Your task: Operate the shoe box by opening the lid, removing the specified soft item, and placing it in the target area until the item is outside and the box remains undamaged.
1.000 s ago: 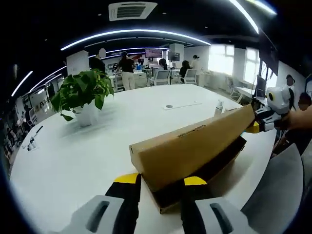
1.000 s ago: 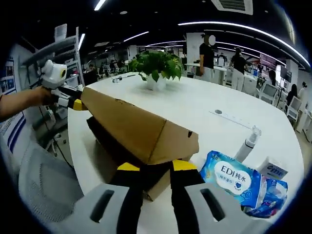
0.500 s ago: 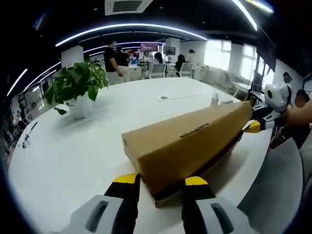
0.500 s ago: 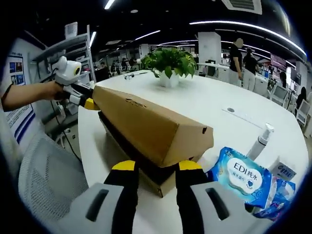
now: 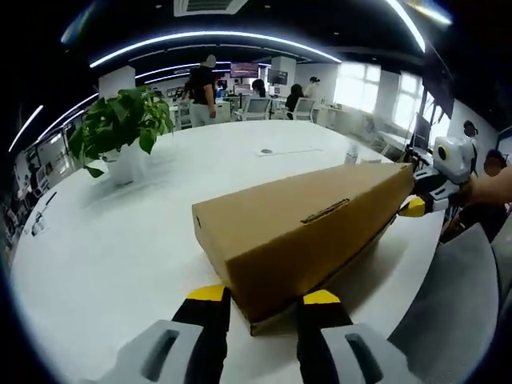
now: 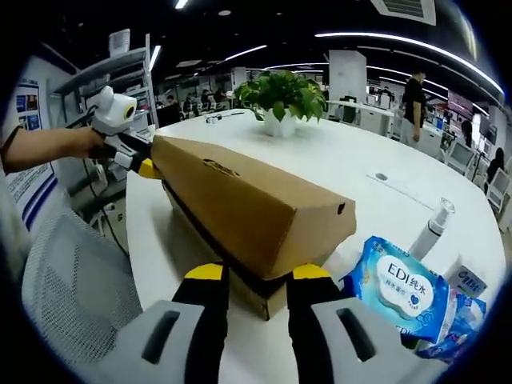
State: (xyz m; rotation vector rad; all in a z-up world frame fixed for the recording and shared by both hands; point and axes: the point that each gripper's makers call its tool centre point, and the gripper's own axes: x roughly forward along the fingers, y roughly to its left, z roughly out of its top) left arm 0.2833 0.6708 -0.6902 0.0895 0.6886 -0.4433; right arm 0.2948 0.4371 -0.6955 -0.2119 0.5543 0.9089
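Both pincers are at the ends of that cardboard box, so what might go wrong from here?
The brown cardboard shoe box sits close to the white table's edge; an uneven lift by the left gripper and right gripper might tip it off. Hard pinching may crease the lid.

Left tool (image 5: pixel 260 300), right tool (image 6: pixel 254 276): jaws parted, held level.
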